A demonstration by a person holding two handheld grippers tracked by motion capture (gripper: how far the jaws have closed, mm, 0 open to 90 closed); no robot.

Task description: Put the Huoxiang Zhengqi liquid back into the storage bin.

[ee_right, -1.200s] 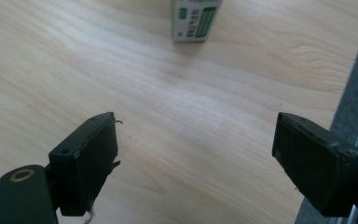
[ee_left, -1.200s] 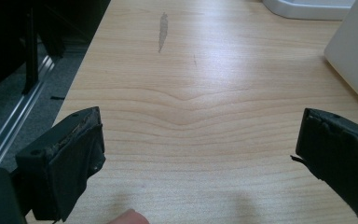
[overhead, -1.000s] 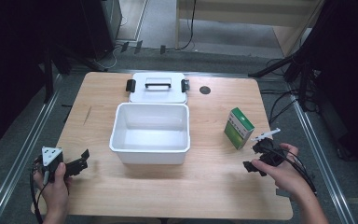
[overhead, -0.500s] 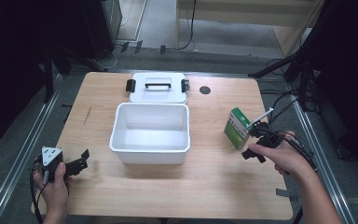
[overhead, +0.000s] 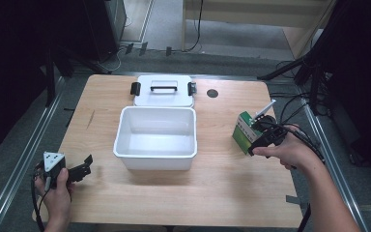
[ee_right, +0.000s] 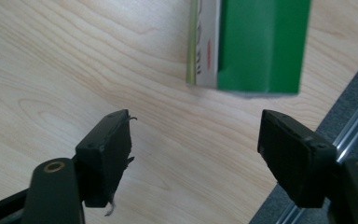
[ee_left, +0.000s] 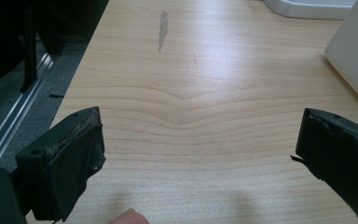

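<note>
Two grippers are held over a wooden table (overhead: pixel 212 183), each with its jaws spread wide and nothing between them. Just ahead of the right gripper (overhead: pixel 257 145), a green box (overhead: pixel 244 131) stands upright near the table's right edge; in the right gripper view the box (ee_right: pixel 256 44) sits beyond the jaw tips, apart from both. Well off to that gripper's left is an open white bin (overhead: pixel 155 137), with its lid (overhead: pixel 164 91) lying flat just behind it. The left gripper (overhead: pixel 82 166) hovers at the near left corner, pointing toward the bin.
</note>
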